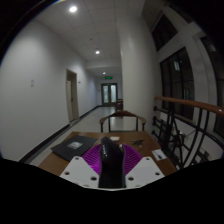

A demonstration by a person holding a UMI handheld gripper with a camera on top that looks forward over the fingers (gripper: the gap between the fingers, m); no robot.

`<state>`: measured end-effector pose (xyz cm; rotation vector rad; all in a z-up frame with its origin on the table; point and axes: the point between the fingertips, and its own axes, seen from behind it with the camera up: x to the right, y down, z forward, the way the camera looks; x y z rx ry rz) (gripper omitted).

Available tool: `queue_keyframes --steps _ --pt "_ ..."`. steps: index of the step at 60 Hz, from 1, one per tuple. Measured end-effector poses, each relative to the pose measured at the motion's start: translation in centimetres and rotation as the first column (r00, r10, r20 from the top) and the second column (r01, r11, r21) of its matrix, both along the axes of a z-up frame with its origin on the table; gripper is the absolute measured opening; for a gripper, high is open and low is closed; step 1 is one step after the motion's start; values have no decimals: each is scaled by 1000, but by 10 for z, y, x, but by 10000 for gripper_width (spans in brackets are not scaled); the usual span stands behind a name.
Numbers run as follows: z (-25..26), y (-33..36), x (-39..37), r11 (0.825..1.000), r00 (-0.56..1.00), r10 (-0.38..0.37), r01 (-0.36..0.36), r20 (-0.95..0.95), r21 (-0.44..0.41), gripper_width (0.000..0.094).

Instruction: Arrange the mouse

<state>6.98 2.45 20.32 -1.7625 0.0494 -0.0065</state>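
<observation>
A black mouse [110,162] stands upright between my gripper's [111,150] two fingers. The purple pads [93,157] press on it from both sides. The gripper is shut on the mouse and holds it above a wooden table [152,152]. The mouse's lower part is hidden between the white finger bases.
A dark flat mat [73,147] lies on the table just ahead and left of the fingers. A wooden chair frame [122,121] stands beyond the table. A railing [190,104] runs along the right. A long corridor leads to double doors [108,93].
</observation>
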Motion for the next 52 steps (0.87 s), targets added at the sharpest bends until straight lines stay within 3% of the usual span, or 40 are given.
queue_keyframes --steps 7,14,22,23,25,30,34,38,44,52 --pt "-69 13 -62 993 998 42 -37 43 -109 252" --pt "-147 16 -98 961 995 103 -98 5 -259 252" --pt "-196 10 -87 938 995 84 -63 48 -340 270" --pt "-202 8 -86 932 995 90 -66 51 -356 290" --pt "-199 11 -87 939 993 105 -82 51 -334 331" --pt "-204 10 -88 922 989 141 -113 48 -371 445" --pt "-207 -7 -90 895 981 190 -154 45 -419 640" --pt "-201 -26 -87 881 974 222 -186 33 -434 843" --pt "-188 -63 -77 869 968 252 -224 5 -441 852" --pt "-172 -112 -44 872 972 234 -216 -13 -439 854"
